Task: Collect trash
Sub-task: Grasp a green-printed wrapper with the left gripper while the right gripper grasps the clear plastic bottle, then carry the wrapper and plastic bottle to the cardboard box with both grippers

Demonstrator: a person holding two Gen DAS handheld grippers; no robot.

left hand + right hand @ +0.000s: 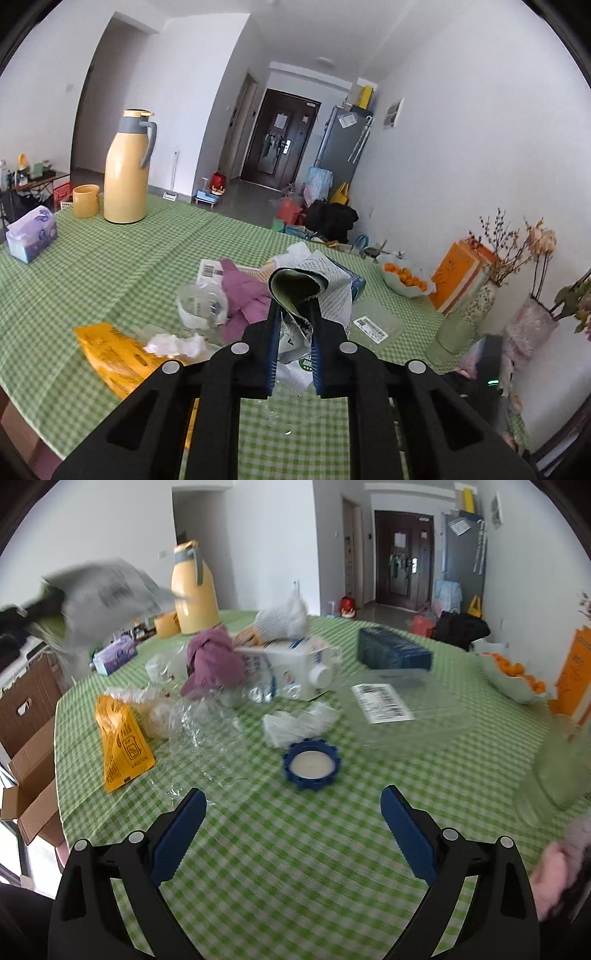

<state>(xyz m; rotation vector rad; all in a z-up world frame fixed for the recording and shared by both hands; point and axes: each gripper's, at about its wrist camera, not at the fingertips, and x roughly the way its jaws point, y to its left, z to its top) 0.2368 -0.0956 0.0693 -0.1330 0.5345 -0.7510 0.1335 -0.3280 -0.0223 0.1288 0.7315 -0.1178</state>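
The left gripper (293, 317) had its 2 blue-padded jaws nearly closed on a crumpled wrapper (301, 291), a piece w/ printed paper on one side and a dark green lining that curled over the fingertips. More of the wrapper bunched down between the jaws toward the camera. The wrapper looked lifted clear of the green checked tablecloth (110, 266), and the right wrist view showed it as a grey blur high at the far left.

The right gripper (293, 812) hung over the table w/ jaws wide apart and nothing between them. Straight ahead of it, just beyond the fingertips, lay a blue ridged bottle cap (311, 764), white inside, open side up. Just past the cap sat a crumpled white tissue (299, 722). Further ahead were a milk carton (295, 668) on its side and a purple cloth (212, 662); ahead and left, an orange packet (120, 742) beside clear plastic film (184, 720). An open cardboard box (31, 775) stood far left, below the table edge, probably the bin.

Judgement: to do this step well, keep the left grip firm, as the wrapper is loose and floppy, and release only over the box. For the right, likely the cap next: come down w/ 1 pad on each side of the ridged rim, pads low to the cloth w/o snagging it.
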